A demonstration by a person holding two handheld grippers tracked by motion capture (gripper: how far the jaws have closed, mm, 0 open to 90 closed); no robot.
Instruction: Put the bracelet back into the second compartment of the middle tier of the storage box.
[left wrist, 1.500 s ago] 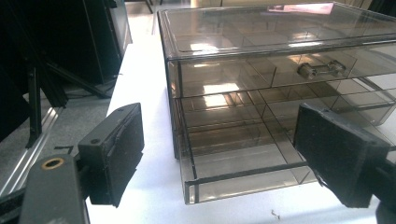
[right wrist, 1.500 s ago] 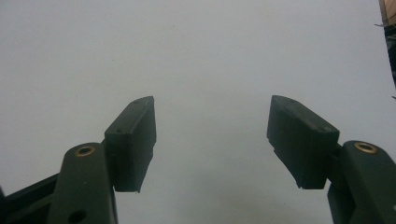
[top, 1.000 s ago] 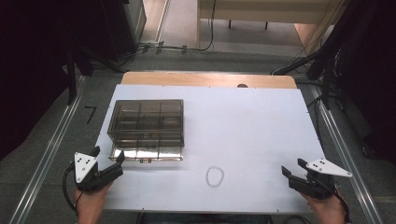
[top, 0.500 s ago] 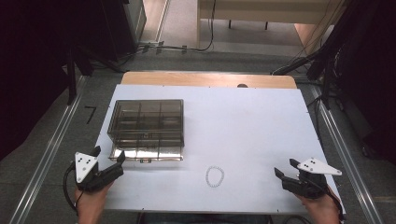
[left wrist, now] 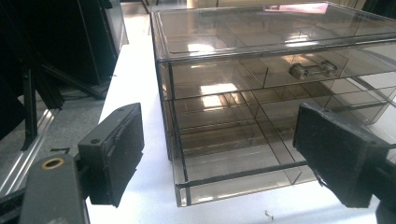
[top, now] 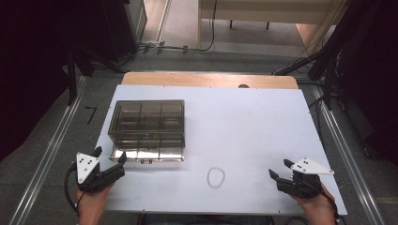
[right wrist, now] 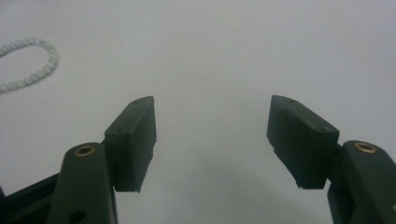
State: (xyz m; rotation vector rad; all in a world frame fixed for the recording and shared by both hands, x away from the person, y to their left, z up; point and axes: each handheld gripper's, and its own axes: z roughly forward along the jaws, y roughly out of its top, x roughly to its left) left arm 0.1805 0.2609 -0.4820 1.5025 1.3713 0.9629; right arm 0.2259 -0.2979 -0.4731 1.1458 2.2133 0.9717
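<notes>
We see the left tool (top: pixel 109 161) released, just beside the box (top: pixel 147 129); the right tool (top: pixel 278 169) released, right of the bracelet (top: pixel 216 177), empty.

My right gripper slides left toward the beads

Over the last second I've moved the black two-jaw right gripper (top: pixel 278 170) leftward along the near edge of the white table (top: pixel 263 126), from close to its right edge toward the small white bead bracelet (top: pixel 216 177), though they are still well apart. Its jaws stand wide apart.
</notes>
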